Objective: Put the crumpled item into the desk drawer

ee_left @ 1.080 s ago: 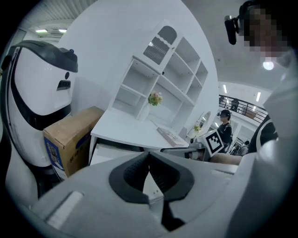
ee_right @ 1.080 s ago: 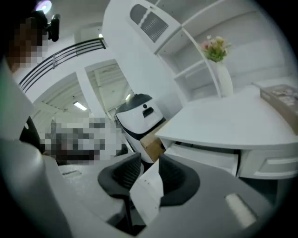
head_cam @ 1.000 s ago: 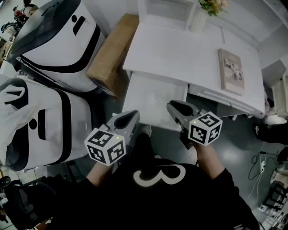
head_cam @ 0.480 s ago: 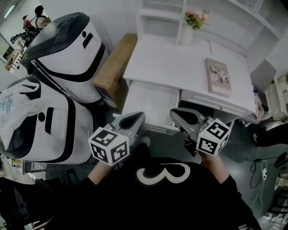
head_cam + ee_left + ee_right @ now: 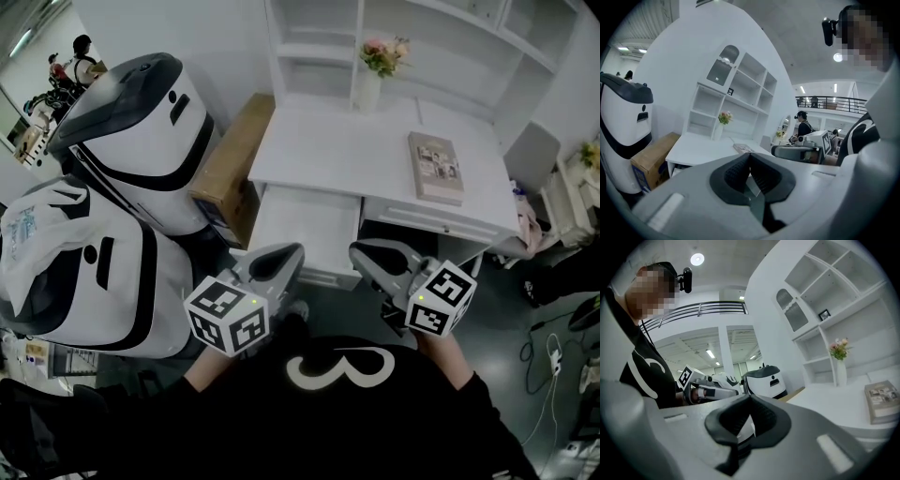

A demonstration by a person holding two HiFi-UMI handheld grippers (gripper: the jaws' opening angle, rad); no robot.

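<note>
The white desk (image 5: 356, 150) has its drawer (image 5: 302, 223) pulled out toward me; I see nothing lying in the part that shows. No crumpled item shows in any view. My left gripper (image 5: 283, 256) is held just in front of my chest, short of the drawer's front edge, jaws shut and empty (image 5: 750, 157). My right gripper (image 5: 362, 251) hangs beside it at the same height, jaws also shut with nothing between them (image 5: 750, 401). Each gripper shows in the other's view: the right gripper (image 5: 797, 151) and the left gripper (image 5: 712, 392).
A book (image 5: 435, 167) lies on the desk's right side and a vase of flowers (image 5: 370, 77) stands at the back under white shelves. A cardboard box (image 5: 230, 164) leans left of the desk. Two large white machines (image 5: 131, 131) stand further left.
My head view has pulled back and up, so the desk and drawer look farther away. Both grippers stay close to my chest.
</note>
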